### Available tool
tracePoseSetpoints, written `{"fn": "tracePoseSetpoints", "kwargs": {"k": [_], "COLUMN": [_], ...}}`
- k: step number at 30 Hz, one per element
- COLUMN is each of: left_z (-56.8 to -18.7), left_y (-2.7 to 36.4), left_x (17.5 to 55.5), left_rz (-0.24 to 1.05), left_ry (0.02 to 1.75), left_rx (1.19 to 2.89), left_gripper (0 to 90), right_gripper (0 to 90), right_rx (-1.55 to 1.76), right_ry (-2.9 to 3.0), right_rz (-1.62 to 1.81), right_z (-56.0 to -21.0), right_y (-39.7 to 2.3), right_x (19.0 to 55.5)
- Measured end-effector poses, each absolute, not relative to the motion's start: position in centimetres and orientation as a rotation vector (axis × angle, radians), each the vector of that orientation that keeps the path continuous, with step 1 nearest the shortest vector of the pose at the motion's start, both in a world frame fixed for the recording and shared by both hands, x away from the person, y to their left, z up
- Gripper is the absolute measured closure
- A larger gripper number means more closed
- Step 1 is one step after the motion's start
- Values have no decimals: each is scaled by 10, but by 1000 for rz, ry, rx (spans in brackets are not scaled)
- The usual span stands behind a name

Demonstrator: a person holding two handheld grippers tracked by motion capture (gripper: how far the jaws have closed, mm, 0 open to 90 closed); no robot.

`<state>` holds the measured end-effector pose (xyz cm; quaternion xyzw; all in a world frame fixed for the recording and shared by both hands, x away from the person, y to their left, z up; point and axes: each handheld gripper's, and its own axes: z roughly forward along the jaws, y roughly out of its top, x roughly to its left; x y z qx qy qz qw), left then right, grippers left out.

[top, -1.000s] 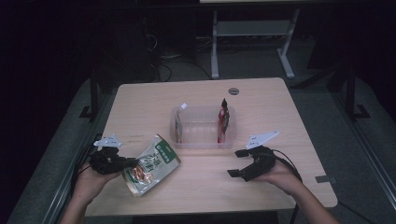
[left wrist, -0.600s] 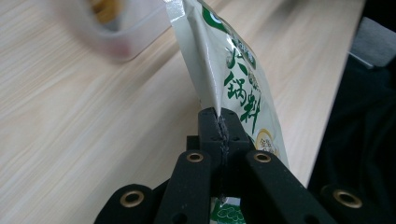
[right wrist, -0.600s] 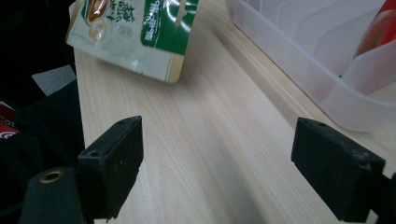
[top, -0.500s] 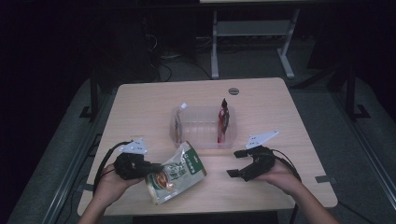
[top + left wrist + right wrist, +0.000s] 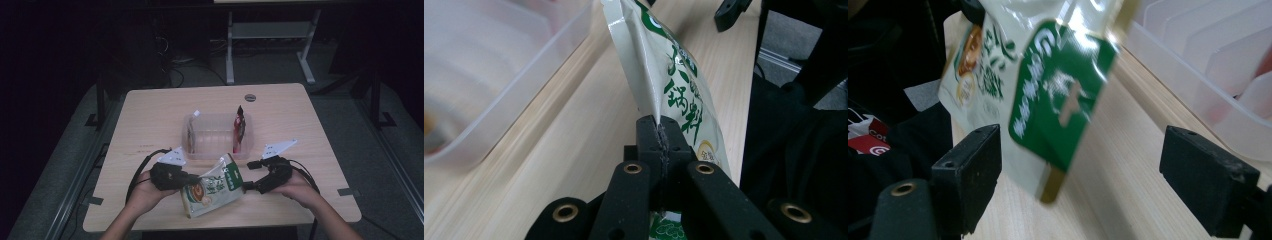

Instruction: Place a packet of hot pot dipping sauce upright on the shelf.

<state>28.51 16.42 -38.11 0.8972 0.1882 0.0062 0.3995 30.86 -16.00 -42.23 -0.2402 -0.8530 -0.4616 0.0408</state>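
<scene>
The left hand-held gripper (image 5: 192,177) pinched the green-and-white foil pouch's (image 5: 212,186) edge; the right hand-held gripper (image 5: 252,180) gaped empty; the pouch could slip, judging by that thin grip.

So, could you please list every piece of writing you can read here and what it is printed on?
"锅料": green characters on the white-and-green plastic pouch, pinched in the left tongs; the character above them is creased.
Gold round badge on that pouch: too small to read.
White characters on the pouch's green corner panel: blurred.
Packets in the clear plastic tray: too small to read.
</scene>
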Motion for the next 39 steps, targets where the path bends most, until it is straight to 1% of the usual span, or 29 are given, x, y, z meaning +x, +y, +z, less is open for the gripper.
{"fn": "tracePoseSetpoints", "kwargs": {"k": [6, 10, 14, 17, 19, 22, 23, 32, 36, 39], "left_z": [-378, -377, -376, -377, -378, -379, -379, -380, -381, -383], "left_y": [144, 139, 139, 139, 140, 141, 142, 148, 150, 150], "left_x": [291, 293, 293, 292, 293, 294, 294, 297, 299, 300], "left_rz": [15, 29, 39, 33, 39, 37, 40, 43, 38, 59], "left_ry": [410, 388, 377, 378, 379, 384, 388, 399, 399, 402], "left_rx": [2264, 2235, 2232, 2231, 2235, 2230, 2231, 2214, 2192, 2199], "left_gripper": [900, 900, 900, 900, 900, 900, 900, 900, 897, 889], "right_gripper": [172, 207, 264, 330, 411, 506, 520, 831, 893, 900], "right_rx": [-712, -709, -692, -689, -679, -660, -656, -580, -579, -568], "right_ry": [-2592, -2563, -2550, -2534, -2521, -2514, -2513, -2472, -2426, -2428], "right_rz": [-1427, -1437, -1440, -1441, -1445, -1446, -1446, -1488, -1502, -1511], "right_z": [-423, -425, -426, -426, -426, -425, -424, -420, -420, -419], "right_y": [-160, -160, -159, -158, -158, -158, -157, -157, -158, -158], "right_x": [310, 311, 313, 313, 313, 312, 312, 309, 312, 312]}}
